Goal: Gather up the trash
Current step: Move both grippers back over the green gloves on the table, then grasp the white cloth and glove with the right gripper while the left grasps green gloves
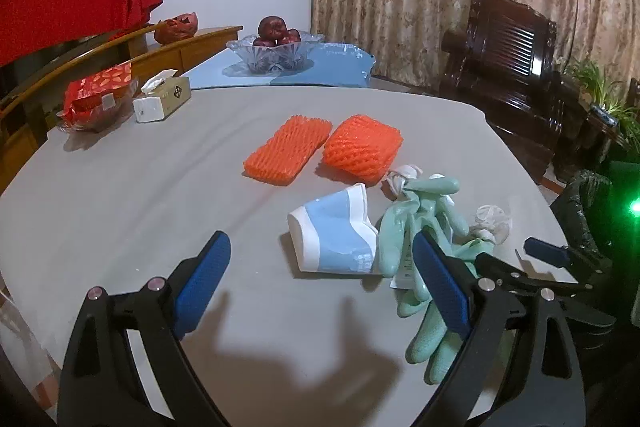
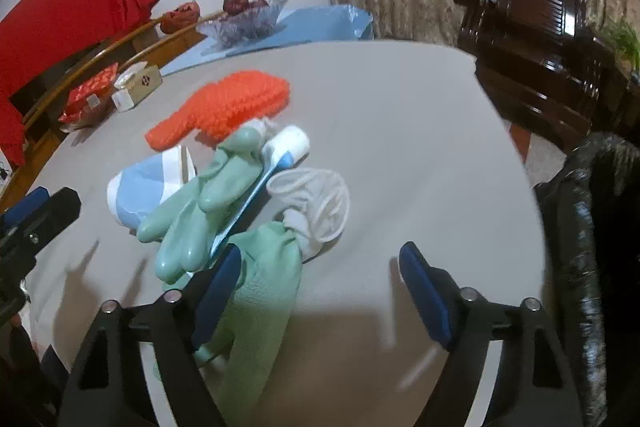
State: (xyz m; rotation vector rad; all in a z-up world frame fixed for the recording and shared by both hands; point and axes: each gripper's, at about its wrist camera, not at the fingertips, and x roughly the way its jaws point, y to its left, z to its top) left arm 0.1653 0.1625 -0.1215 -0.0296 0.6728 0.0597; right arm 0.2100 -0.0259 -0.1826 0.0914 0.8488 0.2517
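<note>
Nothing looks collected yet: both the left tongs (image 1: pixel 320 281) and right tongs (image 2: pixel 320 287) hang spread and empty over the counter (image 1: pixel 120 195), where the crushed paper cup (image 1: pixel 334 237), green gloves (image 2: pixel 208 203) and orange foam nets (image 1: pixel 288 149) lie.

orange foam nets (image 1: pixel 288 149), mint-green gloves (image 1: pixel 416 227)

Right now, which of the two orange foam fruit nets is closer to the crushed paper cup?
The right-hand foam net, the plumper one; its near edge lies just behind the paper cup. The flatter net lies further left.
</note>
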